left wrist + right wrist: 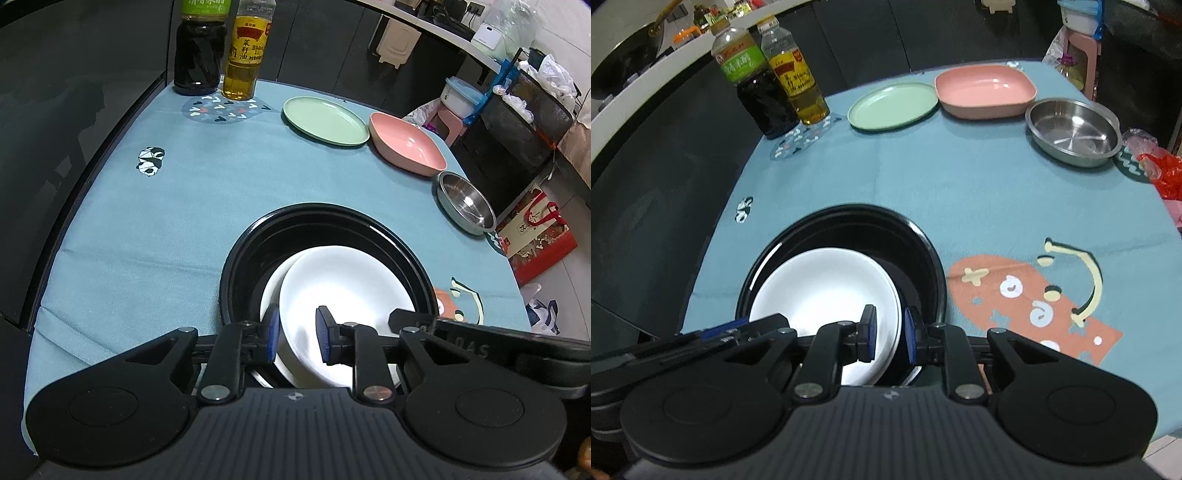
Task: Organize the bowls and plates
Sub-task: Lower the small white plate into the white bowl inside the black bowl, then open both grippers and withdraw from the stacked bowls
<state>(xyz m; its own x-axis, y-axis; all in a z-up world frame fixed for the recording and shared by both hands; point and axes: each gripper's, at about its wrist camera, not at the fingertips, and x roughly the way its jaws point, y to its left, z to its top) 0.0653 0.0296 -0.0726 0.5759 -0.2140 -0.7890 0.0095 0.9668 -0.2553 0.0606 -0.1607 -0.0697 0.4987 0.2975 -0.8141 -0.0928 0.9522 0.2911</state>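
In the left wrist view, the left gripper (297,334) straddled the white plate's (343,295) near rim at lower centre, pads apart, inside the black dish (325,225); I judged it releasing.

In the right wrist view, the right gripper (888,334) pinched that plate's right rim. Next: let go, withdraw over open cloth toward the green plate (892,107).

Blue-clothed table (923,184) bears dishes (1073,129) and bottles (798,88).
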